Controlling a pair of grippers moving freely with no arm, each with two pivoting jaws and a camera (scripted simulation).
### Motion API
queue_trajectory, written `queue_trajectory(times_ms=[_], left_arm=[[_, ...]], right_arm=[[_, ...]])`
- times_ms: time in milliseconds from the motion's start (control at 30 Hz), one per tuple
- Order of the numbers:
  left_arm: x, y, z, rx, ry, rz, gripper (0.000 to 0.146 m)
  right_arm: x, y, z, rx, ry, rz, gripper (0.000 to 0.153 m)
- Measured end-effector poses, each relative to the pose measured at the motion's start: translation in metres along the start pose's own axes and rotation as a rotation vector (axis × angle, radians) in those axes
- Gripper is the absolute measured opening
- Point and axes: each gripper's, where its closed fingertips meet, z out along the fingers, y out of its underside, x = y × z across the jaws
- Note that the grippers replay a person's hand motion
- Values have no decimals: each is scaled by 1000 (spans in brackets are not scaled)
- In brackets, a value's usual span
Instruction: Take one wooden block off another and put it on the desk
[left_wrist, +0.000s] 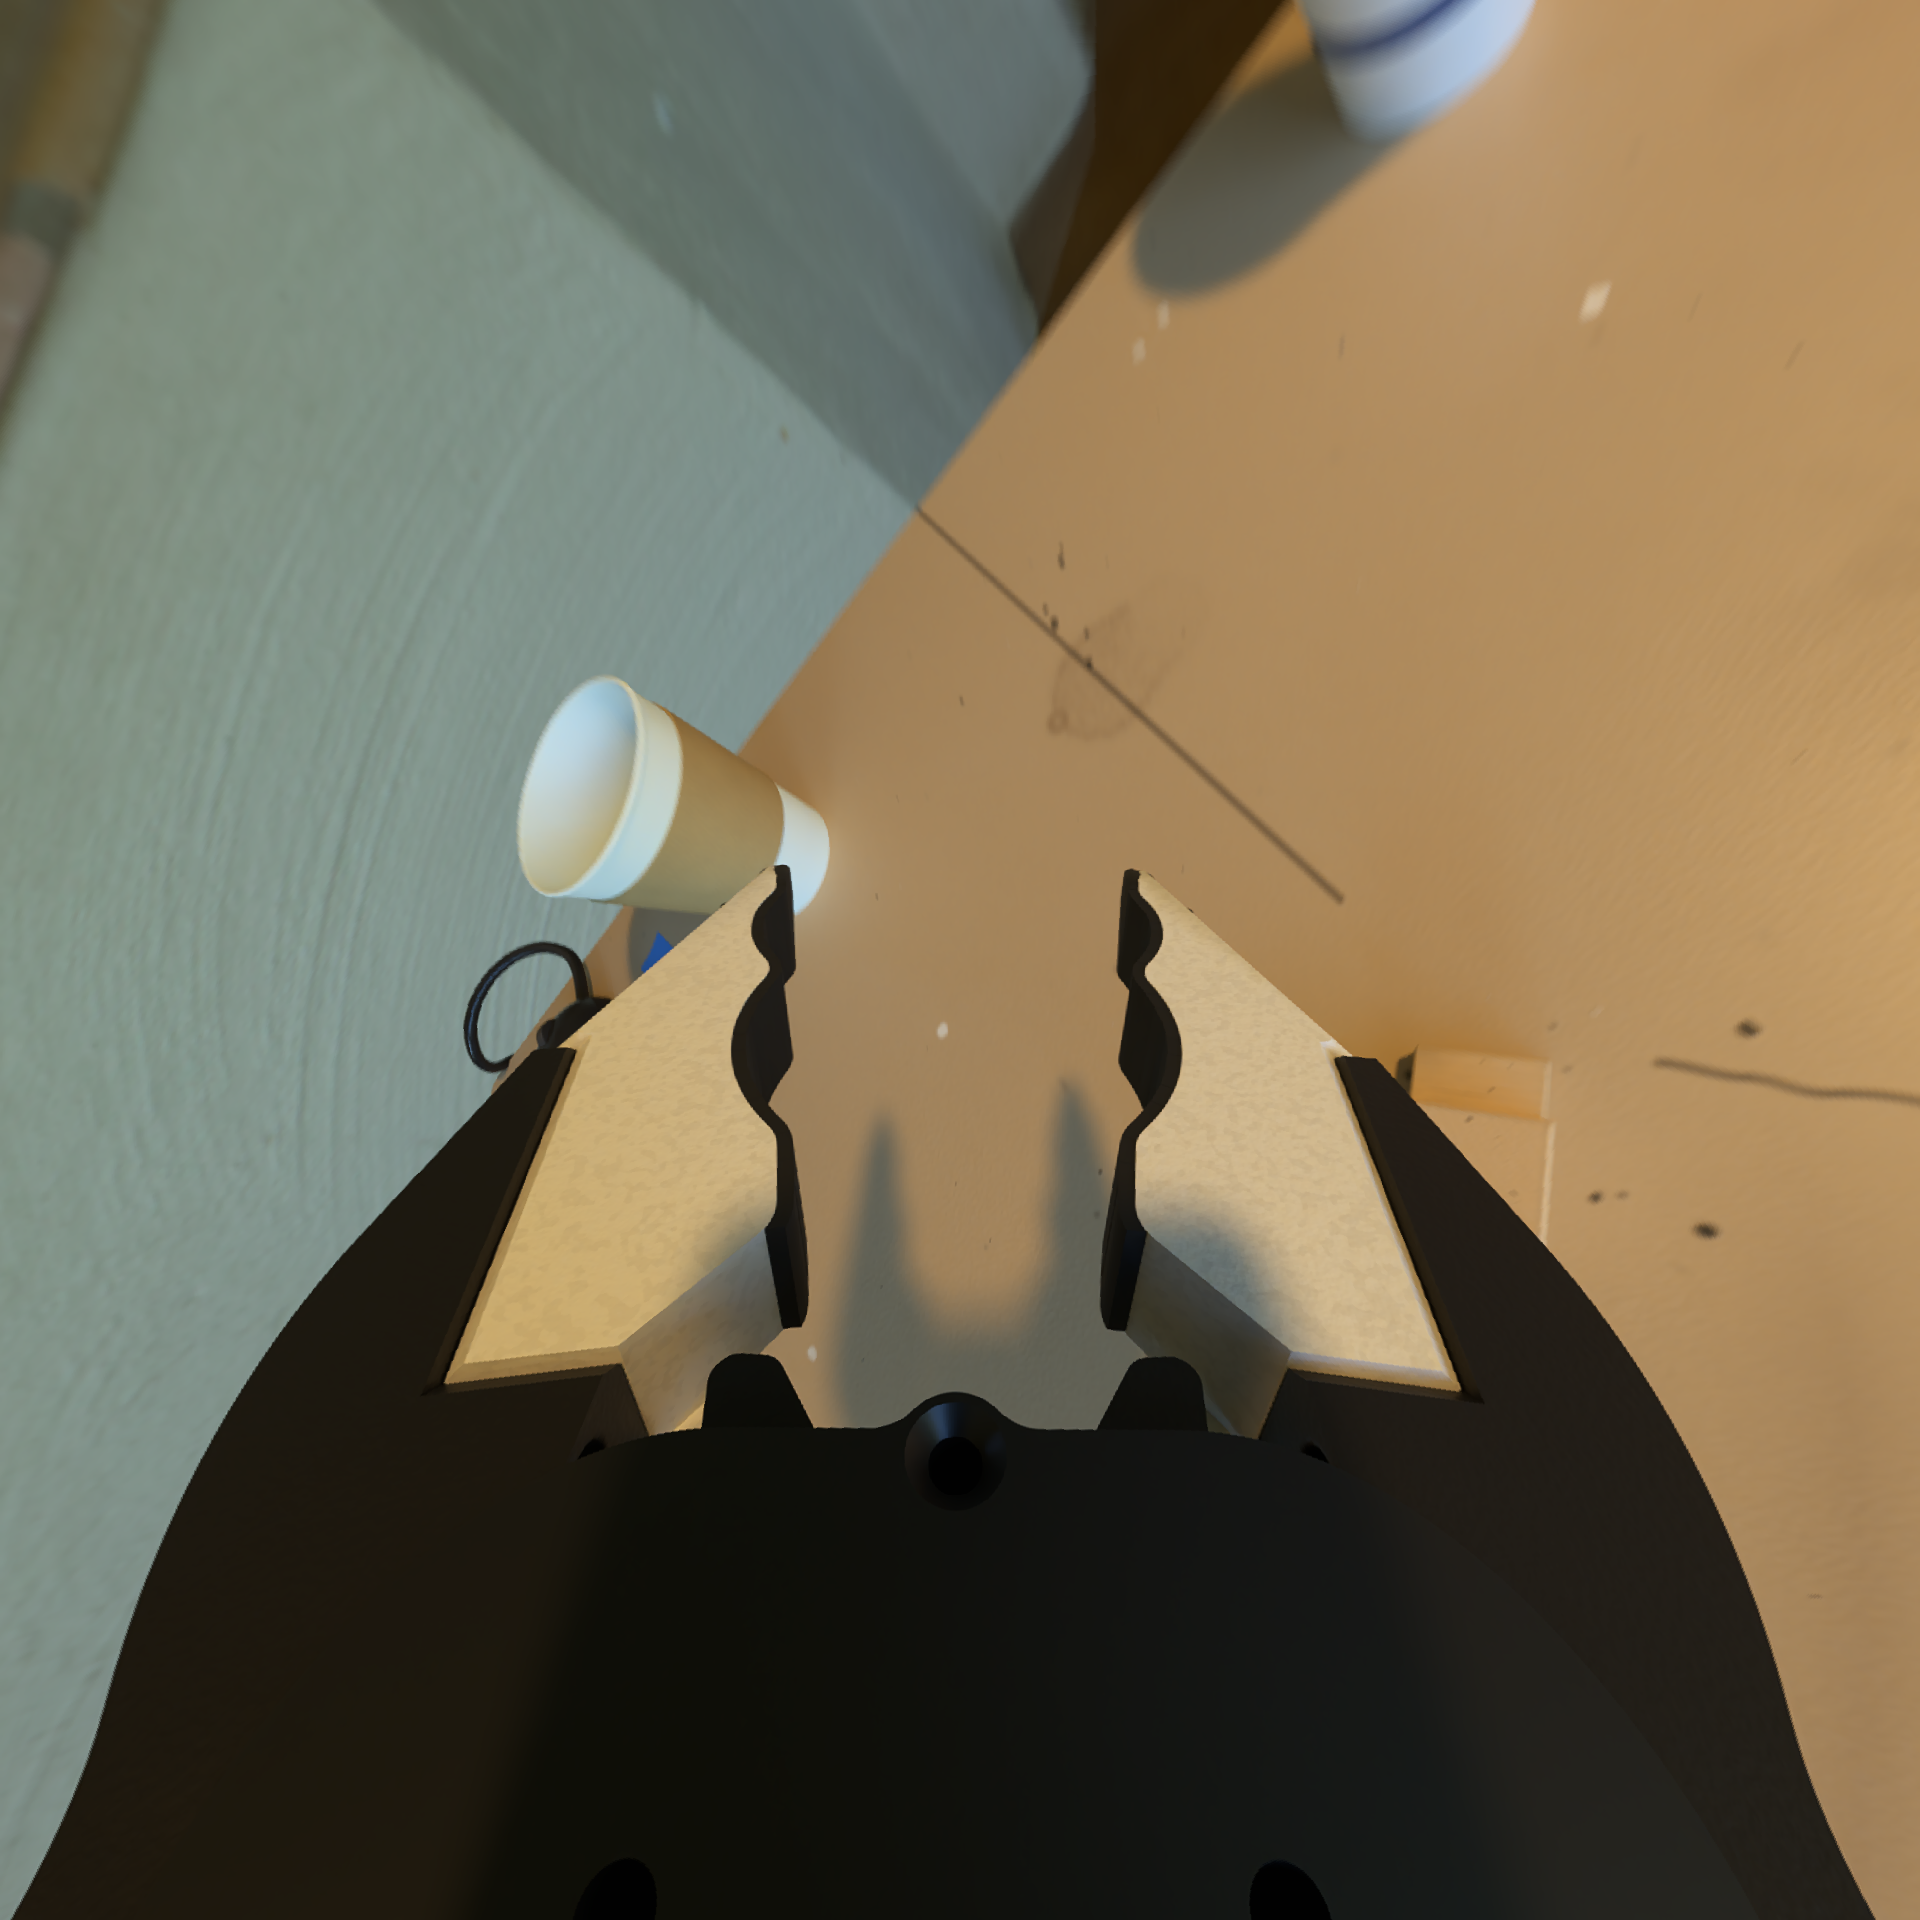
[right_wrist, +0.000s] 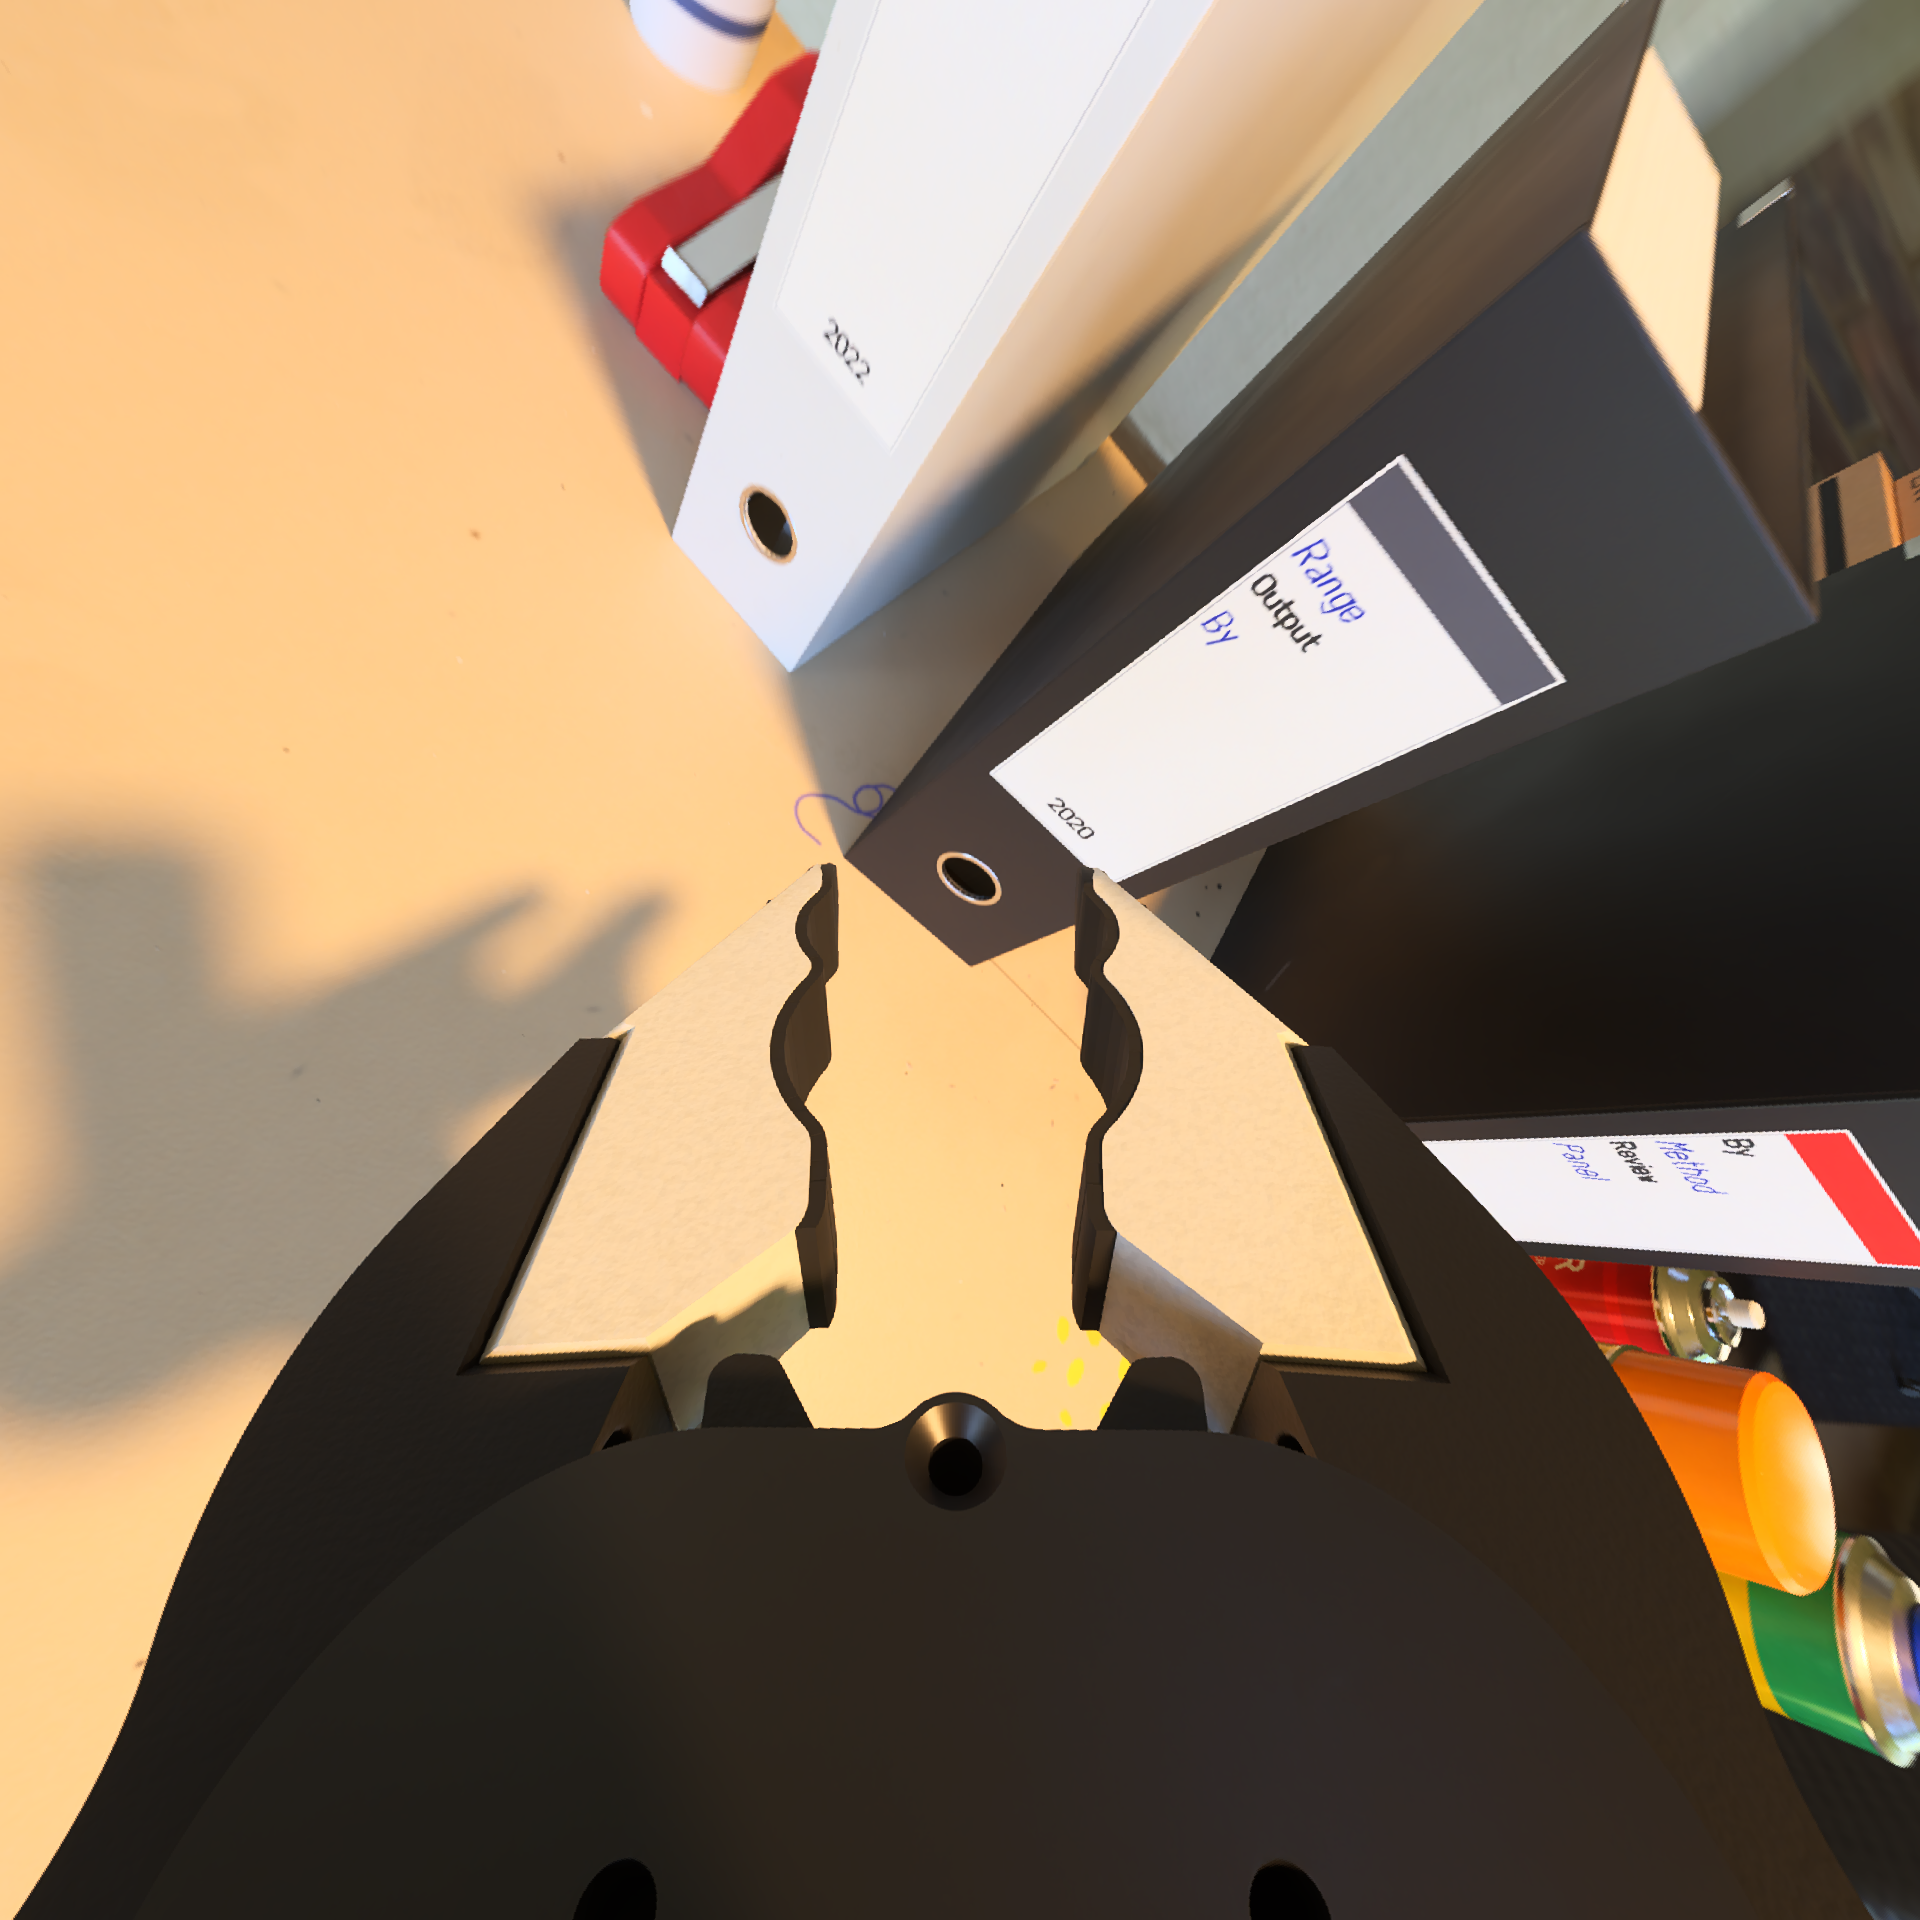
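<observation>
Neither view showed a clear stack of wooden blocks, so the task looked barely begun, if at all. The left gripper (left_wrist: 954, 883) hung above the tabletop (left_wrist: 1455, 623) with its jaws spread and nothing between them. A pale wooden piece (left_wrist: 1481, 1086) peeked out just beside its right finger, lying on the tabletop; it may have been one of the blocks, but too little of it showed to tell whether another sat on or under it. A paper cup (left_wrist: 665, 795) stood near the tabletop's edge by the left finger, and a white mug with a blue stripe (left_wrist: 1403, 52) stood well apart at the far end.

The right gripper (right_wrist: 956, 883) also had its jaws spread and empty, pointing at the lower corner of a dark binder (right_wrist: 1299, 675). A white binder (right_wrist: 935, 312) stood beyond it, with a red stapler (right_wrist: 686, 281) behind that.

Judging from this, everything was left to do: finding the stack, gripping the upper block, lifting it clear and setting it on the tabletop.
</observation>
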Motion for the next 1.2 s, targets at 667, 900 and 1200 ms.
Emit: queue_trajectory(times_ms=[667, 900, 1200], left_arm=[[65, 45, 10, -261, 447, -95, 73], [106, 47, -24, -390, 706, -154, 72], [133, 64, -22, -612, 761, -138, 81]], right_arm=[[-18, 13, 37, -124, -96, -44, 46], [-17, 18, 39, -139, -102, -34, 46], [-18, 20, 39, -150, -106, -32, 46]])
